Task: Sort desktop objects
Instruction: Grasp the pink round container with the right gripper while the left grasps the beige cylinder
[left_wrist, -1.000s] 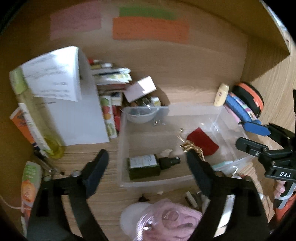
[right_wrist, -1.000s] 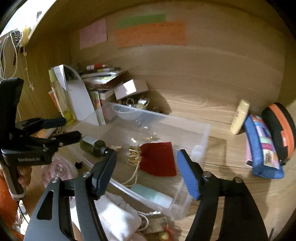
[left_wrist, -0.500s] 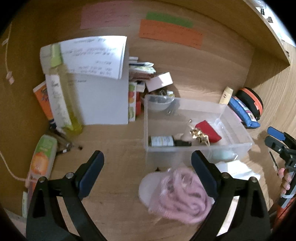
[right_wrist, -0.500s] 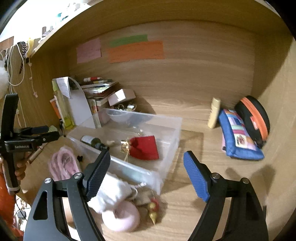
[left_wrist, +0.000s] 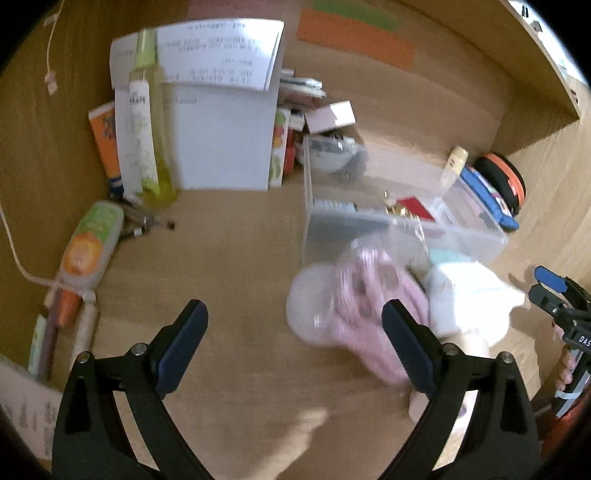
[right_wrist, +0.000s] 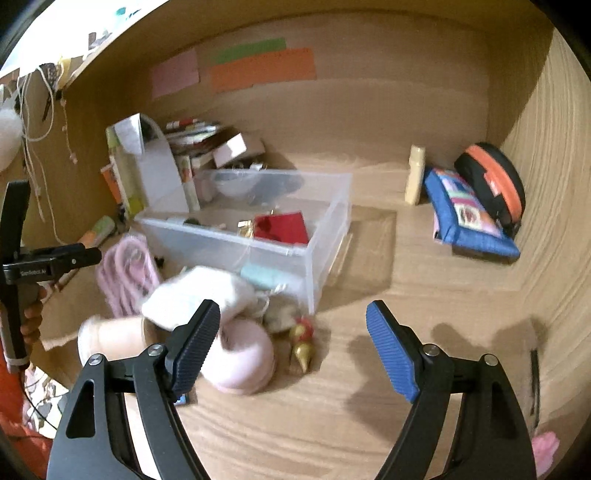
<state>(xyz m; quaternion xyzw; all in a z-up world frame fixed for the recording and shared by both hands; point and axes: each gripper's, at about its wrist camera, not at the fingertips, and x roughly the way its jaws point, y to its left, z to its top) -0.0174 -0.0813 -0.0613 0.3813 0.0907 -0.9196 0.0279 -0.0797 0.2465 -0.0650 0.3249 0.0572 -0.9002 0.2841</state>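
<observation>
Wood-grain desk (right_wrist: 369, 424) fills the near ground, and over it both tools hang with nothing between their pads: the right hand-held gripper (right_wrist: 293, 345), blue-padded, has just been opening and now stands wide, and the left hand-held gripper (left_wrist: 293, 349) is equally spread. Using the clear plastic storage bin (right_wrist: 325, 236) as landmark, a loose heap lies against its near wall: a round pale-pink pouch (right_wrist: 240, 360), a fluffy white cloth (right_wrist: 199, 295), a small red-and-gold ornament (right_wrist: 301, 343) and, toward the heap's left side, a coil of pink cord (right_wrist: 127, 271). Inside the bin rest a red pouch (right_wrist: 282, 227) and a gold clip (right_wrist: 245, 227). Beyond the bin's right end, well apart from it, a blue patchwork pencil case (right_wrist: 465, 218) leans beside a black-and-orange zip case (right_wrist: 493, 182). Behind the bin's left end stand white papers (left_wrist: 221, 122) and stacked books (right_wrist: 192, 134).
</observation>
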